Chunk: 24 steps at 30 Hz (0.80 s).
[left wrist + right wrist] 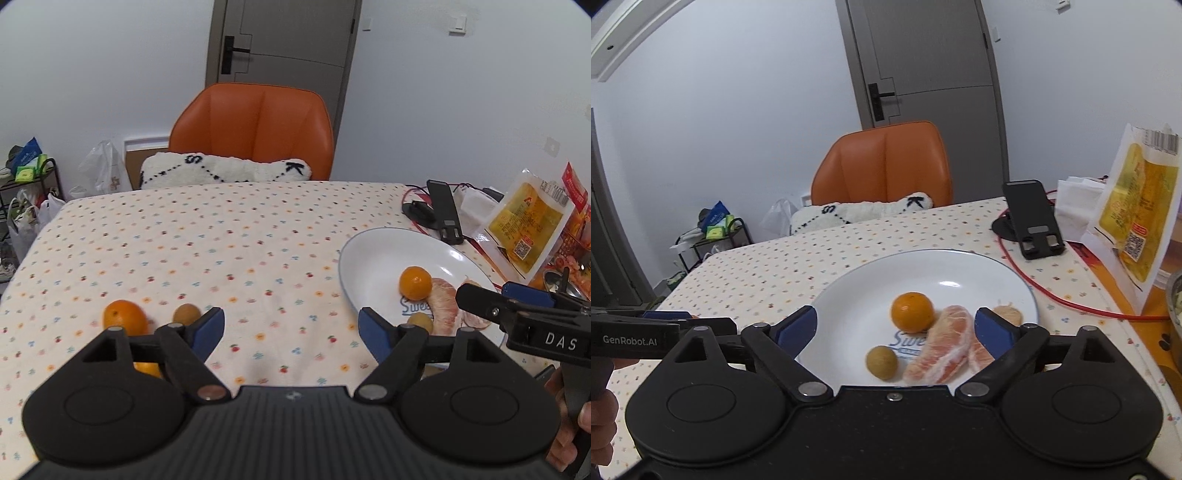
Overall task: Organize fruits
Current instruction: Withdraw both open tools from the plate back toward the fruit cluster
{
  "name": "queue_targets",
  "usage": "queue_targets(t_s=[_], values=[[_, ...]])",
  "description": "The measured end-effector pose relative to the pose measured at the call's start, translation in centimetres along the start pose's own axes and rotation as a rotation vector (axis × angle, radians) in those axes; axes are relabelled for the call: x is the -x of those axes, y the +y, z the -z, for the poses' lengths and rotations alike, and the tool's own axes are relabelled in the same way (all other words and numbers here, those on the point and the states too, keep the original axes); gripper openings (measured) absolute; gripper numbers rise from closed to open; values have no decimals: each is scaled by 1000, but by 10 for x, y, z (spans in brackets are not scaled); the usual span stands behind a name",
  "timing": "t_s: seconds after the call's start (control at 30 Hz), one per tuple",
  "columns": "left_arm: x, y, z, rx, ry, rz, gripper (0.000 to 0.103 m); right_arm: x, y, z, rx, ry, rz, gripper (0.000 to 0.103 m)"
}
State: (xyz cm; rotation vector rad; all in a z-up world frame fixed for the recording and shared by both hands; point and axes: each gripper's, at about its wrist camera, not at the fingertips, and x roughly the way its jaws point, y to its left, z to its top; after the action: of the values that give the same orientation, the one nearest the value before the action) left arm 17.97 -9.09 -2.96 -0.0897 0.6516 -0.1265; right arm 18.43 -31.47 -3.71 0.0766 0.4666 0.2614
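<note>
A white plate (849,302) holds a small orange (911,312), a brown longan (881,362), peeled pink pomelo segments (945,347) and a pale piece (1008,314). My right gripper (895,325) is open at the plate's near edge, holding nothing. In the left wrist view, another orange (123,317) and a longan (186,314) lie on the dotted tablecloth (258,240), just beyond the left finger. My left gripper (291,326) is open and empty, left of the plate (369,258). A further orange bit (147,369) shows under its left finger. The right gripper (491,295) reaches in over the plate's right side.
An orange chair (255,129) with a white cushion (225,168) stands behind the table. A black phone stand (1034,218), a red cable (1052,295), a yellow snack packet (1137,210) and a metal bowl (1176,302) crowd the right side. A cluttered rack (26,177) stands on the floor at left.
</note>
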Motion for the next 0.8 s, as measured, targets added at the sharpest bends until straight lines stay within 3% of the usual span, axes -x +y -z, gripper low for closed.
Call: queue_targets(t_s=[0.17,0.8], values=[[10,13,3,39,-4,-20,84,3,9,1,13,-7,-26,103],[57,63,24,139,-79,-77,103,12,56,7,45,-21,-152,103]])
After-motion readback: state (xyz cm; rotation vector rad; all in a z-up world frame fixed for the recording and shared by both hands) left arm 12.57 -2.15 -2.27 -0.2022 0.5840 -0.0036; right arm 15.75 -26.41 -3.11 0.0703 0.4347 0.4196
